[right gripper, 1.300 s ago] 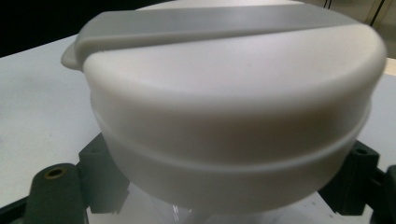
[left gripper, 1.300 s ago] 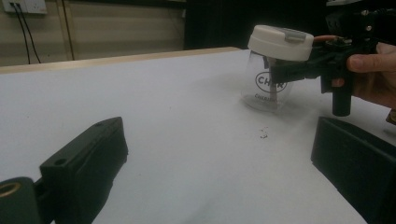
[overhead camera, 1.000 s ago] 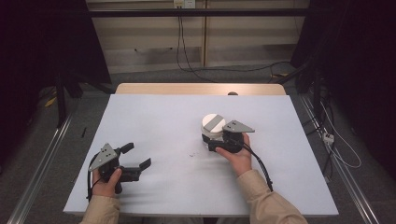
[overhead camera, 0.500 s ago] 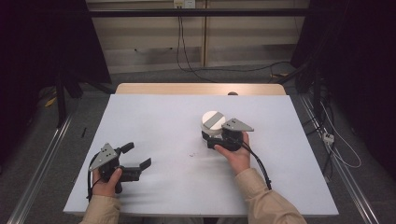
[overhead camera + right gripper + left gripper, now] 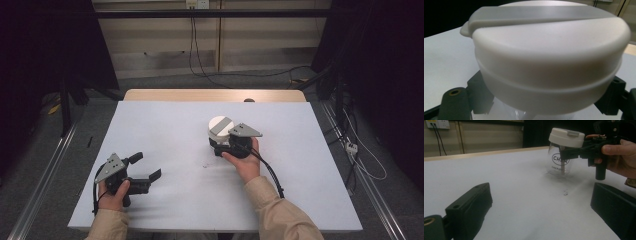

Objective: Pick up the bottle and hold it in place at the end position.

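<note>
A clear jar with a white lid and a grey flap stands upright on the white table, right of the middle. My right gripper comes at it from the near side and is shut on the jar just under the lid. In the right gripper view the lid is very close, with a black jaw low on each side of the glass. The left gripper view has the jar and the right gripper at the upper right. My left gripper rests open at the front left, nothing between its jaws.
A small dark speck lies on the table between the two hands. A wooden edge runs along the back of the table. Cables lie on the floor to the right, and a metal rail runs along the left.
</note>
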`<action>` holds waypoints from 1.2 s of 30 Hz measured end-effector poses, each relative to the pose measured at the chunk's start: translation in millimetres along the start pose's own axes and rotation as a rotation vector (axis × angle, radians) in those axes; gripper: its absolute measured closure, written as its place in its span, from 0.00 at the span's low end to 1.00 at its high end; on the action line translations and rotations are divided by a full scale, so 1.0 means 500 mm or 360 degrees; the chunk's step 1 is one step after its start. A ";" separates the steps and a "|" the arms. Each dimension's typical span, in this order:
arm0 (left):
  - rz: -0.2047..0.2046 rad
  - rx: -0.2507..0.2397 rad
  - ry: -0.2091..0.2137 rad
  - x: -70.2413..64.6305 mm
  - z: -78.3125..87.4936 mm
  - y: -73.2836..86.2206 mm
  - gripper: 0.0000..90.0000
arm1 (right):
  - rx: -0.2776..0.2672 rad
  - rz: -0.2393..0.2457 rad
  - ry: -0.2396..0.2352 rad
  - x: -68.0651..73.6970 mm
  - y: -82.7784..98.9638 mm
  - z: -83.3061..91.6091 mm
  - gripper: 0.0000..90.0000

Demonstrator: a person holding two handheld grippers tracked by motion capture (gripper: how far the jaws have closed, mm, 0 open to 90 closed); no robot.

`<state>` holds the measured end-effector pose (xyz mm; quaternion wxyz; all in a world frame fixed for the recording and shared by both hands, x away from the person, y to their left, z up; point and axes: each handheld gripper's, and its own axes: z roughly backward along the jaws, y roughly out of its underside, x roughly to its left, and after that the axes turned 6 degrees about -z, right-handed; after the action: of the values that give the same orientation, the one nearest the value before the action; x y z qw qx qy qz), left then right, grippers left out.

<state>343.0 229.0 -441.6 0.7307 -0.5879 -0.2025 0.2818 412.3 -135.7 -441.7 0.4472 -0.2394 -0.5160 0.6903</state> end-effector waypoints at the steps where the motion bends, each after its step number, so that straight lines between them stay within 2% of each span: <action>1: 0.0001 0.0000 -0.0001 0.000 0.000 0.000 0.04 | -0.0002 -0.0004 -0.0004 0.001 0.000 -0.003 0.21; 14: -0.0006 0.0009 0.0012 -0.001 -0.003 0.000 0.04 | 0.0023 0.0005 -0.0009 0.010 0.003 -0.027 0.21; 16: -0.0006 0.0008 0.0010 -0.001 -0.002 0.000 0.04 | 0.0019 -0.0015 -0.0015 0.009 0.005 -0.030 0.21; 36: 0.0011 0.0030 0.0033 -0.007 -0.016 -0.001 0.03 | 0.0027 0.0041 -0.0029 0.018 0.012 -0.045 0.21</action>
<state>345.4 220.6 -442.8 0.7372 -0.5846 -0.1903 0.2802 423.5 -117.2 -453.7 0.4356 -0.2358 -0.5110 0.7025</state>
